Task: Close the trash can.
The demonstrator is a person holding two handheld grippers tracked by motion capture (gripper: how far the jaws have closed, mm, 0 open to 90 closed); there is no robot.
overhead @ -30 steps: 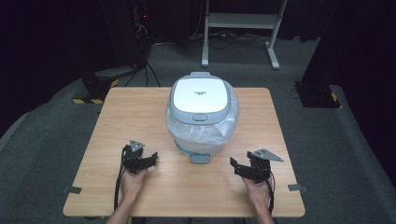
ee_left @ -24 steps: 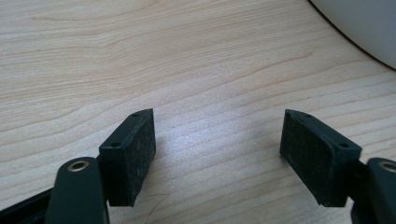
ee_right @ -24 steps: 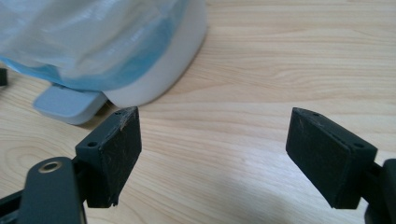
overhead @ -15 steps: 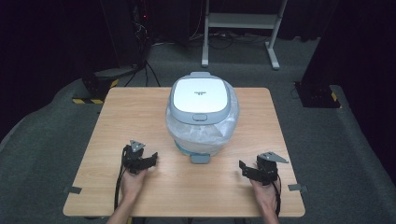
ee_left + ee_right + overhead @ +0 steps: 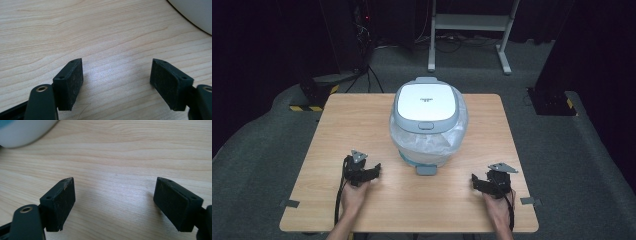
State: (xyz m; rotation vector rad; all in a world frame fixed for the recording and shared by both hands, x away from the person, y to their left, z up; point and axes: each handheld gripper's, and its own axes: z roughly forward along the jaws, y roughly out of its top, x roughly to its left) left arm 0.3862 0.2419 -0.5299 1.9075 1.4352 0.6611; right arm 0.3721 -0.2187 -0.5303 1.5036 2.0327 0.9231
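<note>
While the person's left hand (image 5: pixel 353 196) rests on the near part of the wooden table (image 5: pixel 337 130), the left gripper (image 5: pixel 374 171) it holds lies low over the wood, pointing toward the middle; in the left gripper view its jaws stand wide apart with only bare tabletop between the pads (image 5: pixel 72 86), gripping nothing, and a pale curved edge of the bin shows at the upper right corner. At the centre of the table stands the small bin (image 5: pixel 428 125), a white and grey-blue pedal bin with its flat lid shut, a clear plastic liner bunched out around its rim, and its grey foot pedal (image 5: pixel 427 170) facing the person. It sits between the two grippers and apart from both. Further right, the right hand (image 5: pixel 498 207) holds the right gripper (image 5: pixel 474 181) near the front right of the table, pointing inward; its jaws likewise gape wide over bare wood, empty
</note>
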